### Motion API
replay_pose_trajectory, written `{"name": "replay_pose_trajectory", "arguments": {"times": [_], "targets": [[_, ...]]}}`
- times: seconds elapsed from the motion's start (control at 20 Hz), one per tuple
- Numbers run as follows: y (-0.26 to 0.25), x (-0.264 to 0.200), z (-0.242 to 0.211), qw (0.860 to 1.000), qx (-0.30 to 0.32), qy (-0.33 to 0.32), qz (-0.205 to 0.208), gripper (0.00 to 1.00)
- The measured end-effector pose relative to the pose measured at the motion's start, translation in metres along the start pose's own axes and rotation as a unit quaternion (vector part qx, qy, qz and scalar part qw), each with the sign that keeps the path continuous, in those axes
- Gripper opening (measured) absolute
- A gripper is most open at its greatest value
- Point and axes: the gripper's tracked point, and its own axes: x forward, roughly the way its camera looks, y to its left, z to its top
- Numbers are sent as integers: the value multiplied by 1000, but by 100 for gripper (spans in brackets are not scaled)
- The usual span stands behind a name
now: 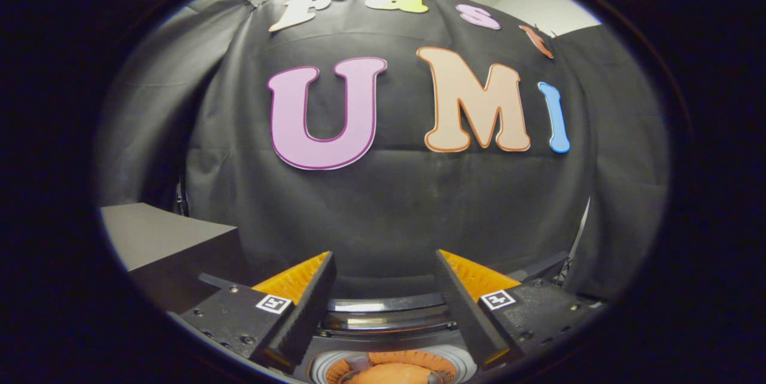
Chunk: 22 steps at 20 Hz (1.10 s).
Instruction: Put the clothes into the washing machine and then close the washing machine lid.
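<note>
My gripper (384, 257) is open, with a wide gap and nothing between its fingers. It points at the booth's black cloth wall. Low between the fingers lies the round opening of the washing machine (461, 363), ringed in white. Something orange (392, 373) sits inside that ring; it may be clothing, but I cannot tell for sure. Just beyond the opening a dark, glossy curved band (389, 303) runs across between the fingers, possibly the lid's edge or the machine's back rim. Most of the machine is hidden under the gripper.
A grey flat-topped box (161, 234) with a dark side stands to the left of the left finger. The black cloth wall (395, 210) hangs close behind the machine.
</note>
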Motion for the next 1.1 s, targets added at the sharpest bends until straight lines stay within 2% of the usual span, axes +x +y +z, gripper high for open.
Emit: {"name": "replay_pose_trajectory", "arguments": {"times": [0.2,0.3,0.4,0.5,0.75,1.1], "targets": [[1,-11,-6,1000,3,2,22,100],[-3,-11,-13,1000,3,14,16,99],[-9,-12,-40,998,2,63,-1,99],[-6,-25,-70,994,18,109,6,97],[-15,-25,-82,996,-2,94,-3,96],[-22,-42,-82,995,24,91,-21,96]]}}
